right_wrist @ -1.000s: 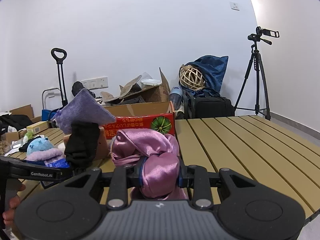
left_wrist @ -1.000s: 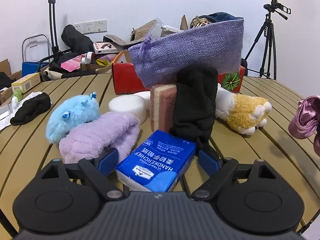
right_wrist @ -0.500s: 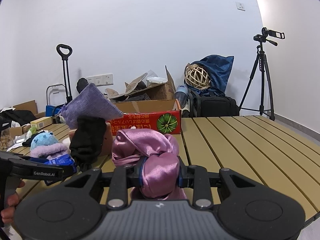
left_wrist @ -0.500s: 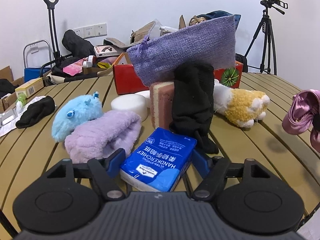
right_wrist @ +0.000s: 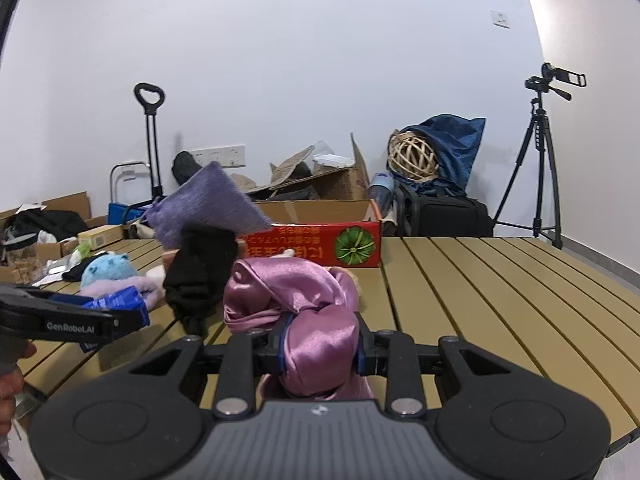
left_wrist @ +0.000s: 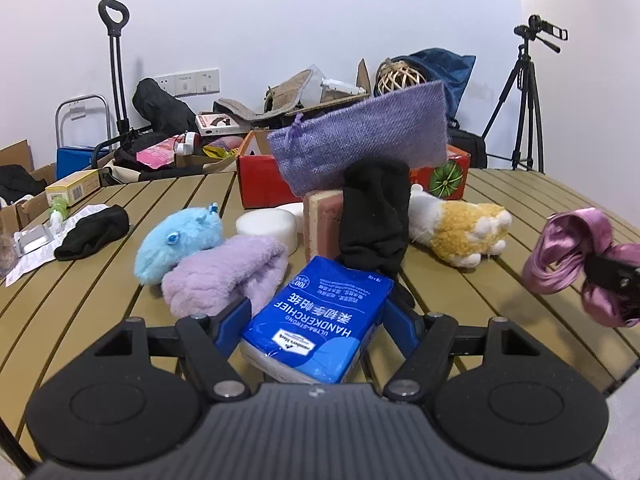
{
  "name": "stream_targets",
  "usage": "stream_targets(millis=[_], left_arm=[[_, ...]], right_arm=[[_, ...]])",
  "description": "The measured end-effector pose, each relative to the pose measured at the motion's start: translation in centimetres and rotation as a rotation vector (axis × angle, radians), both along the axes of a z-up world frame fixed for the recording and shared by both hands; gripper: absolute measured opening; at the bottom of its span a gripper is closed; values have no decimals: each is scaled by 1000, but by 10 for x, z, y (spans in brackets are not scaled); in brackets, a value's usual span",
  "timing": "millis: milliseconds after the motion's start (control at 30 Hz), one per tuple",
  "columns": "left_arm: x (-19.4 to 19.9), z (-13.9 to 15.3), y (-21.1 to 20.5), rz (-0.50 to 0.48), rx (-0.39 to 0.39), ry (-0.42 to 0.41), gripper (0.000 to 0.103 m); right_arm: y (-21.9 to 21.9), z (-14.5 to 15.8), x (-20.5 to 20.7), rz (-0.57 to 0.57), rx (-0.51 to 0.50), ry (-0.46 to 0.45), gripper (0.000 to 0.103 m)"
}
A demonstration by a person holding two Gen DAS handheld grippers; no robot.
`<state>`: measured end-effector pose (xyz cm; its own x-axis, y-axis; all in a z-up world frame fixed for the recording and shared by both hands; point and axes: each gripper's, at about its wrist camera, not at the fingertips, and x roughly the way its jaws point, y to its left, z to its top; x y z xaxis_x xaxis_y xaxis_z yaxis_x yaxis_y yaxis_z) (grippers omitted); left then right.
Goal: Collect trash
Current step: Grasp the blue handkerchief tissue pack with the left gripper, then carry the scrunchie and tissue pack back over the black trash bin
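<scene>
A blue handkerchief pack (left_wrist: 316, 320) is clamped by the left gripper (left_wrist: 316, 322), tilted downward just above the slatted table (left_wrist: 560, 208). Pink satin cloth (right_wrist: 316, 332) is clenched in the right gripper (right_wrist: 320, 350), its lower folds hidden.

My left wrist camera sits low over the slatted tan wooden table (left_wrist: 520, 184), close up, facing the cluttered back wall. My right wrist camera looks the same way from further right. Both share the red cardboard box (left_wrist: 256, 184) (right_wrist: 320, 242), purple woven pouch (left_wrist: 360, 140) (right_wrist: 208, 204) and black tripod (left_wrist: 524, 112) (right_wrist: 536, 168).
</scene>
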<state>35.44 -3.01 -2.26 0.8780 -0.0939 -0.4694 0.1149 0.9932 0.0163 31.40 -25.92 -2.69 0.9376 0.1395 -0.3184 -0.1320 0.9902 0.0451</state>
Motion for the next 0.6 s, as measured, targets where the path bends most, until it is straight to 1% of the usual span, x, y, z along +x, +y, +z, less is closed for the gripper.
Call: stream_targets(millis=[233, 333, 600], left_arm=[[-36, 13, 4, 14, -43, -46, 73], [-53, 20, 3, 29, -34, -68, 73], [-93, 27, 5, 16, -37, -53, 73]], right_arm=[[7, 7, -18, 50, 6, -12, 28], [11, 9, -28, 51, -1, -20, 28], [16, 11, -59, 51, 3, -19, 28]])
